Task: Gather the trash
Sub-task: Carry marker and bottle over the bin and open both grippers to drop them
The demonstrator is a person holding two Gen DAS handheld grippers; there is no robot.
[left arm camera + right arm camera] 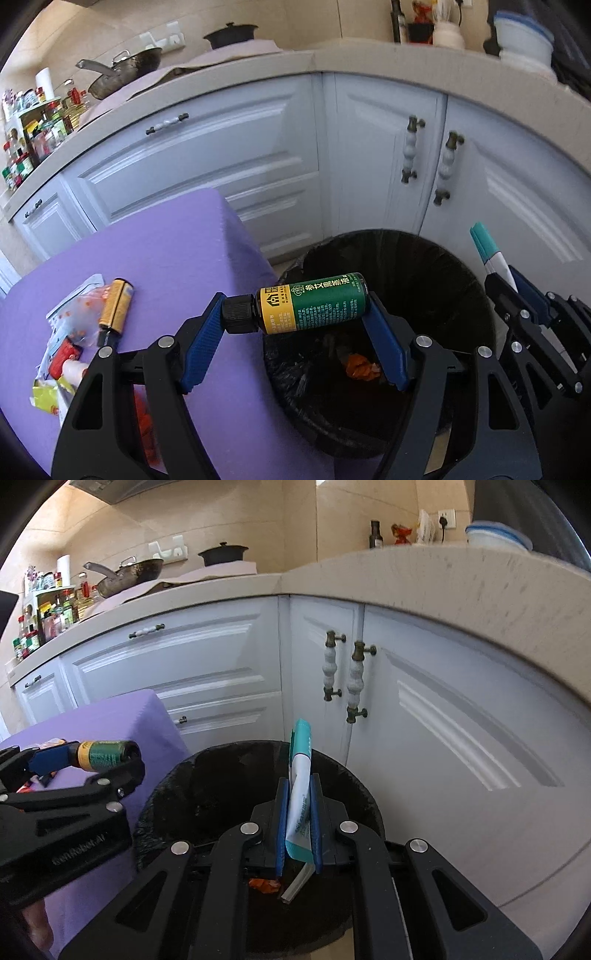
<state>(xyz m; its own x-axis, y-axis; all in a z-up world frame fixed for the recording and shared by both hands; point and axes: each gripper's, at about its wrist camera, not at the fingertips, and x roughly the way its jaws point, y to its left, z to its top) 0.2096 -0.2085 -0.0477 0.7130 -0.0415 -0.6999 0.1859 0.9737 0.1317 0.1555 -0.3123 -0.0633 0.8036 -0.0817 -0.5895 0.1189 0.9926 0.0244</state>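
My left gripper (295, 310) is shut on a small green and yellow bottle (310, 302) with a black cap, held sideways over the left rim of a black-lined trash bin (461, 280). It also shows in the right wrist view (107, 755). My right gripper (298, 782) is shut on a white and teal tube (301, 779), held upright over the bin (177, 786). The tube's tip shows in the left wrist view (487, 247). An orange wrapper (360, 365) lies inside the bin.
A purple-covered table (177, 258) stands left of the bin with a yellow bottle (116, 308), plastic packaging (74, 306) and other wrappers (48, 395). White cabinets (369, 158) and a countertop (406, 572) with pans and jars stand behind.
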